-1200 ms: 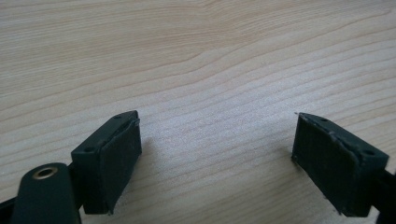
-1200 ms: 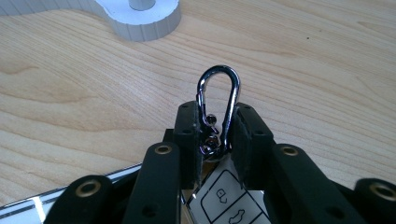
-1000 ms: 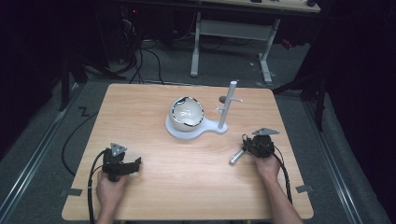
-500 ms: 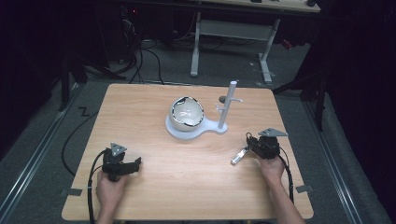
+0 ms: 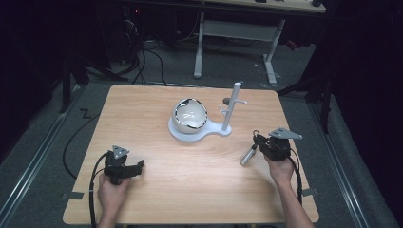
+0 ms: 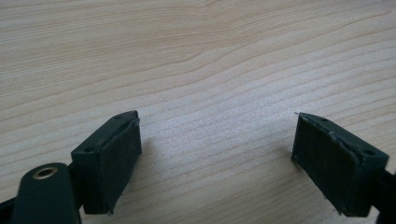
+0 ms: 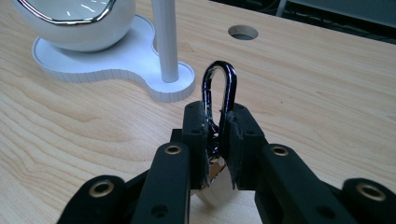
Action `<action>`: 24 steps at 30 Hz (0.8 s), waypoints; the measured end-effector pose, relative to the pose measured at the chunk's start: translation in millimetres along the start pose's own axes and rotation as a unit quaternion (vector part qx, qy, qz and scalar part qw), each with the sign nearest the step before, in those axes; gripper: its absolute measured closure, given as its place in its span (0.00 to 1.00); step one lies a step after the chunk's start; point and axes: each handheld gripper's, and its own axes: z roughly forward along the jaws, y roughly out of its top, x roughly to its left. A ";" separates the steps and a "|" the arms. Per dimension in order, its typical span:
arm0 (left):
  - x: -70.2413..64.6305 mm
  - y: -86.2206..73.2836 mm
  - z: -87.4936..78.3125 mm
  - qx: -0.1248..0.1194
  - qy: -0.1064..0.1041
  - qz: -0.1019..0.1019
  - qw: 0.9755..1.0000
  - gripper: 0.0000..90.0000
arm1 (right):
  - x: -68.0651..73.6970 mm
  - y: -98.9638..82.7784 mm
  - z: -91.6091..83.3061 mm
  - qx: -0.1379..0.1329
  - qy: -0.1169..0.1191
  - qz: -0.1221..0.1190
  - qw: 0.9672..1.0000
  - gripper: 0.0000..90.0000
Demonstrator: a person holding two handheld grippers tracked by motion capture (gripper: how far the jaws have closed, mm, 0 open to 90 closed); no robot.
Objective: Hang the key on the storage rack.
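Padlock point(image 7: 218, 100) sits clamped in the right gripper point(image 7: 219, 135), jaws pinched on its dark shackle loop, which points up toward the white stand point(image 7: 140, 60); silver body hangs below the gripper in the high view, just over the table point(image 5: 190, 190). Stand has a round base w/ a white bowl point(image 5: 190, 115) on it and an upright post point(image 5: 230, 108) w/ a short side peg. Left gripper point(image 6: 217, 154) rests near the table's front left corner, jaws spread wide, nothing btwn them, bare wood underneath. Judging progress: pickup looks done, lock is secured. Left to do, prob: carry it across to the post and hook the shackle on the peg. Gripper is near the stand but not touching it yet
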 end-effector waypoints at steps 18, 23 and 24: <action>-0.1 0.1 0.0 0.001 0.001 0.000 1.000 0.18 | 1.4 12.8 -16.3 -0.033 0.009 -0.005 0.999 0.88; -0.1 0.1 0.0 0.000 0.001 0.000 1.000 0.18 | 3.8 18.8 -19.5 -0.042 0.020 -0.004 0.999 0.88; -0.1 0.1 0.0 0.000 0.001 0.000 1.000 0.18 | 4.1 20.1 -20.4 -0.044 0.022 -0.004 0.999 0.88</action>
